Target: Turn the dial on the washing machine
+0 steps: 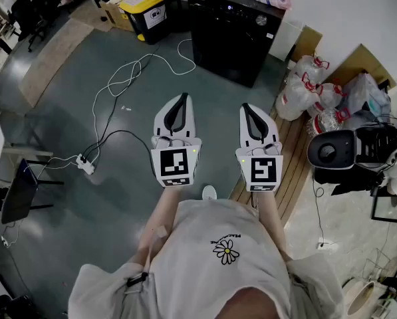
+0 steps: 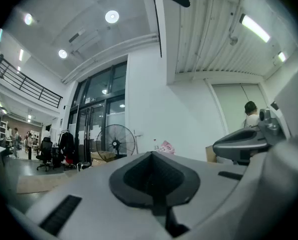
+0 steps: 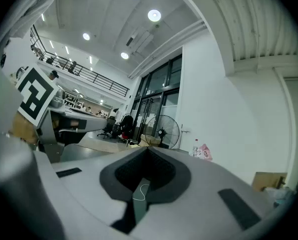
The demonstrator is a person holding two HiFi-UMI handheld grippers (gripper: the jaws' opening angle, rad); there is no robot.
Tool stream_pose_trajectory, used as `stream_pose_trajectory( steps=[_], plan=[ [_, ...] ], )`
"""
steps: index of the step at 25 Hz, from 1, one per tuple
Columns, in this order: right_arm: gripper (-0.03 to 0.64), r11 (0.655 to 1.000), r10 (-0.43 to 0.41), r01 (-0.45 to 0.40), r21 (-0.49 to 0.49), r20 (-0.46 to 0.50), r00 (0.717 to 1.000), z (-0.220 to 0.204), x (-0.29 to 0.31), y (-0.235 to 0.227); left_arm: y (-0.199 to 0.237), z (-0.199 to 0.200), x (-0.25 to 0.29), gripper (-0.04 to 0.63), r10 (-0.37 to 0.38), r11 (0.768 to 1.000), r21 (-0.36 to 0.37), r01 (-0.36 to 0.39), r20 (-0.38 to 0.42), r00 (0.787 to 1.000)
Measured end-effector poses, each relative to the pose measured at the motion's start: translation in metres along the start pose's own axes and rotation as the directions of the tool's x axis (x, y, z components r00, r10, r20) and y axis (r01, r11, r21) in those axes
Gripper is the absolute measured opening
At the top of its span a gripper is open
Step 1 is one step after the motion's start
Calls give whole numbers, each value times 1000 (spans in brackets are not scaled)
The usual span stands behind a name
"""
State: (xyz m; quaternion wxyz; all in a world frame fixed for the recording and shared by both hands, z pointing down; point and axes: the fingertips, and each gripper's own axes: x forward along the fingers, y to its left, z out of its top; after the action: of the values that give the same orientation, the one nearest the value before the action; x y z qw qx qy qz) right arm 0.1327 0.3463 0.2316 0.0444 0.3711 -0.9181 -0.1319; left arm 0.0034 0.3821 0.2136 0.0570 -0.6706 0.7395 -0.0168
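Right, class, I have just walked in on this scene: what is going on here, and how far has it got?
A person stands on the grey floor with a hand-held gripper in each hand. The left hand-held gripper and the right hand-held gripper are both shut with nothing between their jaws, and both point towards the black washing machine some way ahead. Its dial is untouched and neither gripper is near it, so the turning has not yet begun.
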Motion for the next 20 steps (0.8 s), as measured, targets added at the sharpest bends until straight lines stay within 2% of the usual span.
stream_pose_trajectory(
  steps=[10,13,20],
  plan=[
    [3,1000,6,-5,16,-7,1000,-4,-2,4,2,-3,-4,-2,-5,1000,-4,5,-7,1000],
    [3,999,5,-6,32,18,1000,-4,-3,5,2,-6,-6,-2,-1,1000,-8,1,-6,1000],
    [3,998,58,-58,18,18,998,-11,14,12,19,-18,3,-2,40,999,-18,-40,-1,999]
  ],
)
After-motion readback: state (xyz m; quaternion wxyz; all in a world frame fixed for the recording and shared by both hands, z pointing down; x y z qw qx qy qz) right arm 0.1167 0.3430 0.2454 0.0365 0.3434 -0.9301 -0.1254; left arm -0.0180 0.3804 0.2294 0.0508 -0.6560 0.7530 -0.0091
